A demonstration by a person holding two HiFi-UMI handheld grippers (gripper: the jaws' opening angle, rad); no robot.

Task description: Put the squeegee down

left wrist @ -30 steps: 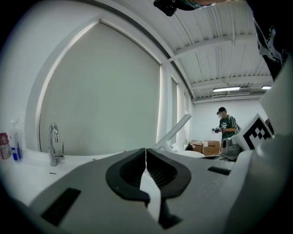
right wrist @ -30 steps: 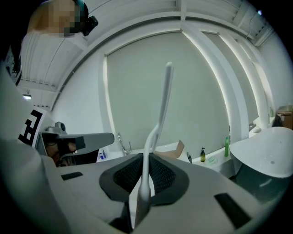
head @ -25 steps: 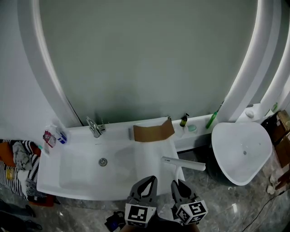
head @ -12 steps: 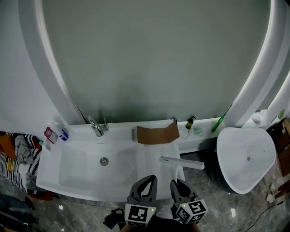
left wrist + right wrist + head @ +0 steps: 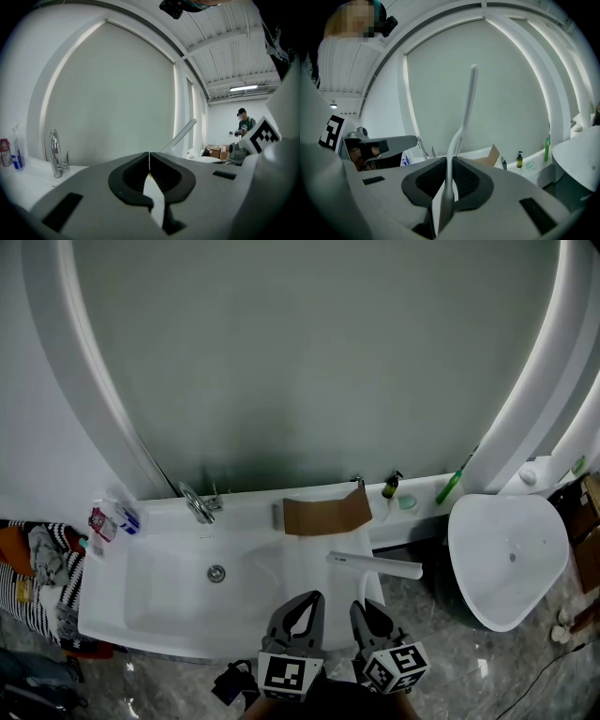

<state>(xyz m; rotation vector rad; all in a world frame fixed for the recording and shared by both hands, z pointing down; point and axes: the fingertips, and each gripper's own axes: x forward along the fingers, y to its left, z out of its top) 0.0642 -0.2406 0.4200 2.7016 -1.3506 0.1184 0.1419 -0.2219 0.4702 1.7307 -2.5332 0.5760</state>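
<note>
Right gripper [image 5: 450,165] clamped on squeegee [image 5: 375,566] handle, blade hovering over right end of sink worktop [image 5: 307,551]; left gripper [image 5: 149,159] closed, empty; best, I judge: lower till blade lies flat, clear of cardboard [image 5: 323,515] and edge; then release.

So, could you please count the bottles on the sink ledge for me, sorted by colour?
Red bottle: 1
Blue bottle: 1
Dark bottle: 1
Green bottle: 1
Total: 4
</note>
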